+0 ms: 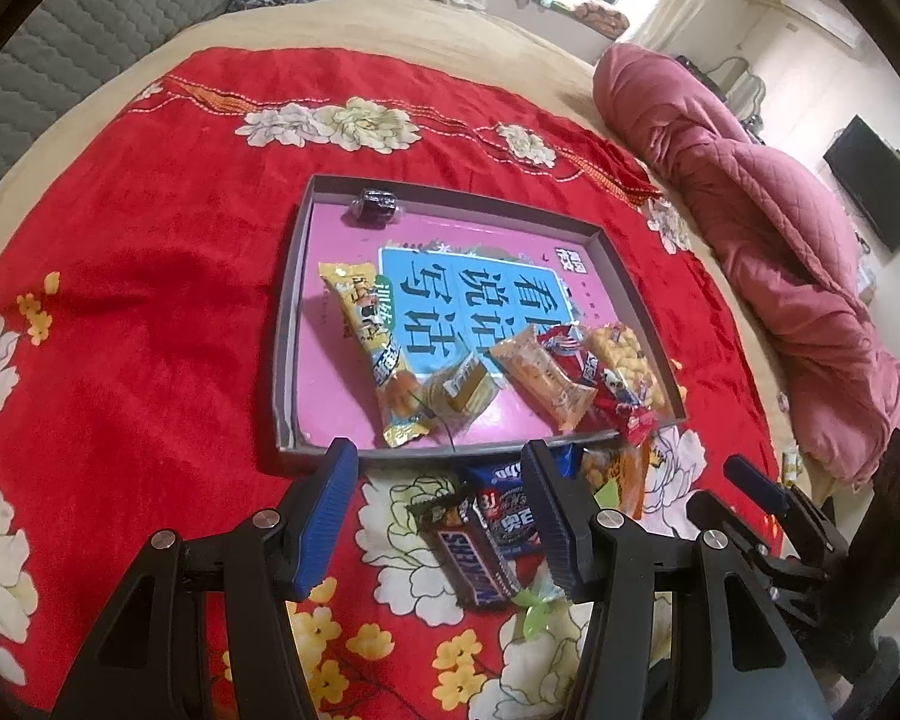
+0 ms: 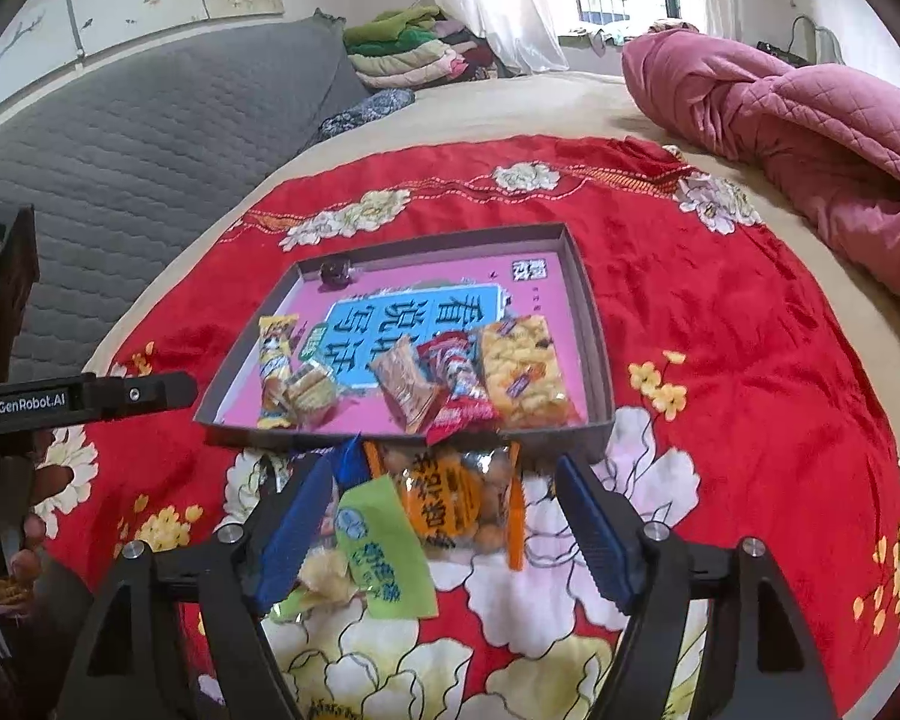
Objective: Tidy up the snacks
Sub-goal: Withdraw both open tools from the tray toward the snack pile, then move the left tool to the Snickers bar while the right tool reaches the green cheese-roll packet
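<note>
Hovering my right hand-held gripper point(image 2: 444, 516) over the loose snacks on the red floral blanket point(image 2: 720, 324), I keep its jaws spread wide, nothing pinched, with the orange snack bag point(image 2: 456, 504) and the green packet point(image 2: 384, 546) lying between them just near of the box tray point(image 2: 600, 414). To do this well, I judge I should settle on one packet, lower squarely, and close across the bag's narrow width so the crinkly film does not slip, then lift it clear of the tray's near wall. My left hand-held gripper point(image 1: 444, 510) is also spread and empty above the Snickers bar point(image 1: 474, 558) and a dark cookie pack point(image 1: 510, 516). Only the left view shows those two; only the right view shows the green packet whole, and a person's fingers at its left edge.
</note>
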